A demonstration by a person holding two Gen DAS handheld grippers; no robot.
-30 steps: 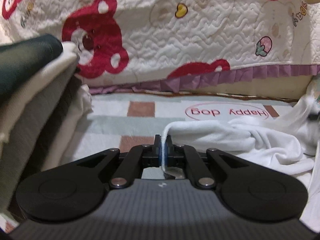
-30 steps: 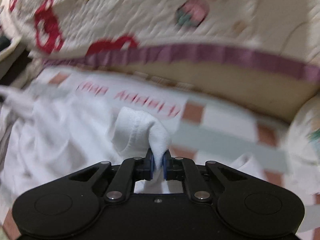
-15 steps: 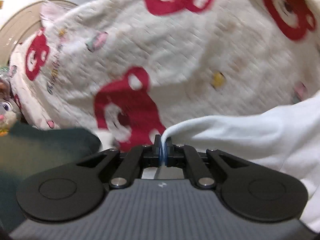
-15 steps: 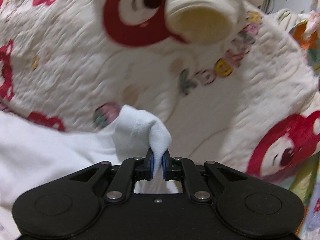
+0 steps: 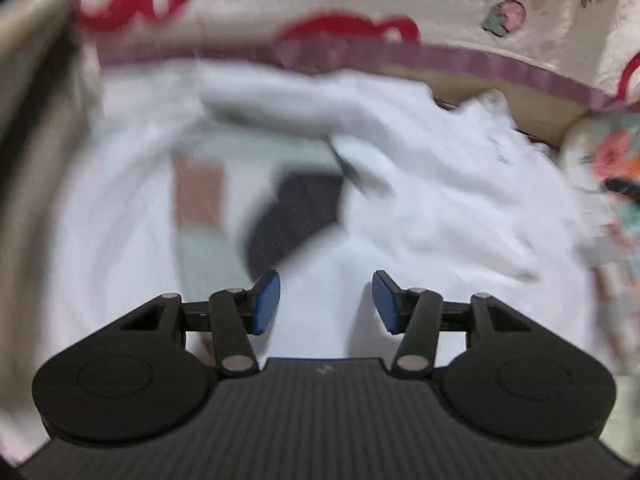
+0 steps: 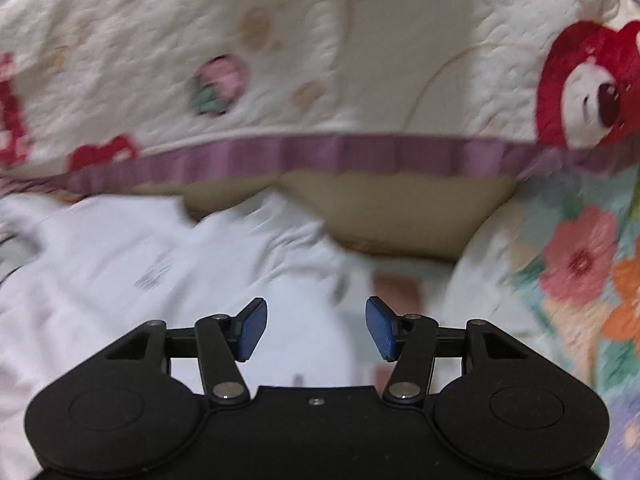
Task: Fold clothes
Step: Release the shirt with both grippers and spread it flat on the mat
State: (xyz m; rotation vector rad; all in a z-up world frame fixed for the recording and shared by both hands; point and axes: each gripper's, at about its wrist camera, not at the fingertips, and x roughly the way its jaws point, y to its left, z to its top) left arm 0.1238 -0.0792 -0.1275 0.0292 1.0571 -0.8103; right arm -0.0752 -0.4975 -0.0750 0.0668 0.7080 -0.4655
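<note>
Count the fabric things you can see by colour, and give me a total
White: 1, the garment
Cream with red bears: 1, the quilt
Floral: 1, the cloth
Checked: 1, the mat
Total: 4

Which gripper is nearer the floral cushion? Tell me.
Right. The right gripper, jaws opening on nothing, has the floral cushion close beside it; the left gripper, also opening empty, hangs over the white garment, the cushion farther off.

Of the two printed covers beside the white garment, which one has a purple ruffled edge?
The cream quilted cover with red bears; the flowered cover shows none.
</note>
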